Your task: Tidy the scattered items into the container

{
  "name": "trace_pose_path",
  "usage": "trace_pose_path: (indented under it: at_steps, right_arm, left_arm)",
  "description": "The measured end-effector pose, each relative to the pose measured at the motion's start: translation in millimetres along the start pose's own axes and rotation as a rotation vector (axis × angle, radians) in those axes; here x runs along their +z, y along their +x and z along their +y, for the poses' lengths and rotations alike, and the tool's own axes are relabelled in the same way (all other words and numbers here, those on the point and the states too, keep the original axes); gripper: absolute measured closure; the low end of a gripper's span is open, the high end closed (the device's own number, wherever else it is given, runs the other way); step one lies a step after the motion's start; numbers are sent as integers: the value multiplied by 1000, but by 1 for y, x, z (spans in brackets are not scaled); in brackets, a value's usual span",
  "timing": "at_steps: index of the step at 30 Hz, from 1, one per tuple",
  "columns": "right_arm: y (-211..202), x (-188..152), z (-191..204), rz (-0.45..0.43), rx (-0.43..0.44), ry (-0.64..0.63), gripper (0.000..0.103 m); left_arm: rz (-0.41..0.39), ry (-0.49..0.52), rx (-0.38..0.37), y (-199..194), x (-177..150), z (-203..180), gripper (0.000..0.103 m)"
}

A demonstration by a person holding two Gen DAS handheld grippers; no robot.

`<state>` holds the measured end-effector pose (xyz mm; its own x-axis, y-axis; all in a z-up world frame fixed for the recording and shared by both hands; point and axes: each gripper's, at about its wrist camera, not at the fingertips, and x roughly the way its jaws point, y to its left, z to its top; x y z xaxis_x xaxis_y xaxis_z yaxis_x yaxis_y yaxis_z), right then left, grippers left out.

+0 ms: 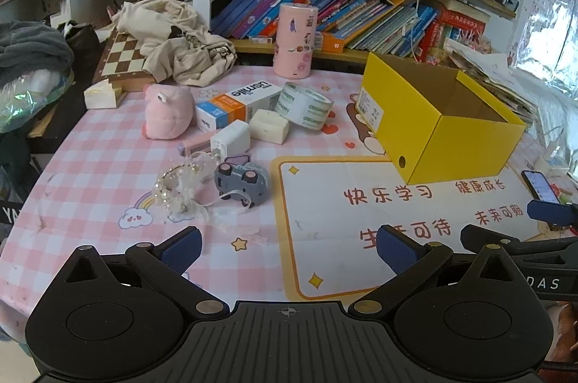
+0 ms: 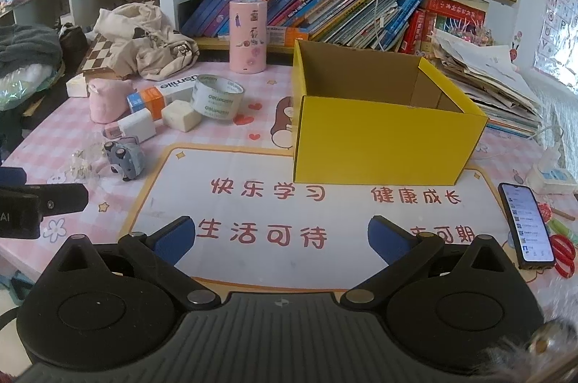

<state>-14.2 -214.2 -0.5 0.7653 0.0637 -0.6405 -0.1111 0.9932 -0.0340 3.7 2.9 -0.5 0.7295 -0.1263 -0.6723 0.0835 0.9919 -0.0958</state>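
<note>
From where I sit, nothing has gone in yet. The yellow box (image 2: 383, 116) stands open-topped on the worktop (image 1: 90, 188), straight ahead of my right hand-held gripper (image 2: 281, 238) and ahead and to the right of my left hand-held gripper (image 1: 289, 251); what I can see of its inside looks bare, though the floor is hidden by the near wall.

Everything to be tidied lies in a loose cluster ahead and to the left of both grippers, well apart from the box. Going by size: the pink plush (image 1: 168, 112), the roll of clear tape (image 1: 302, 107) leaning on the orange-and-white carton (image 1: 234, 105), the cream block (image 1: 269, 126) just in front of the carton, the white charger (image 1: 231, 139), the grey toy car (image 1: 241, 182), and the beaded trinket with clear wrapping (image 1: 180, 191) nearest my left gripper.

Both grippers hang spread wide with nothing between the jaws. I judge the whole job is still to do, starting with a first pick.
</note>
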Motion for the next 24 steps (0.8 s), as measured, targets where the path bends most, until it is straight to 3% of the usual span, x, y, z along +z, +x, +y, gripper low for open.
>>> trace_pose_path:
  at_steps: [10,24]
  right_arm:
    - [1,2,8,7,71,-12,0]
    - [9,8,16,17,90,-40,2]
  left_arm:
    - [-14,18,14,-4,-2,3,0]
    - [-5,1,15,-1,-5,11,0]
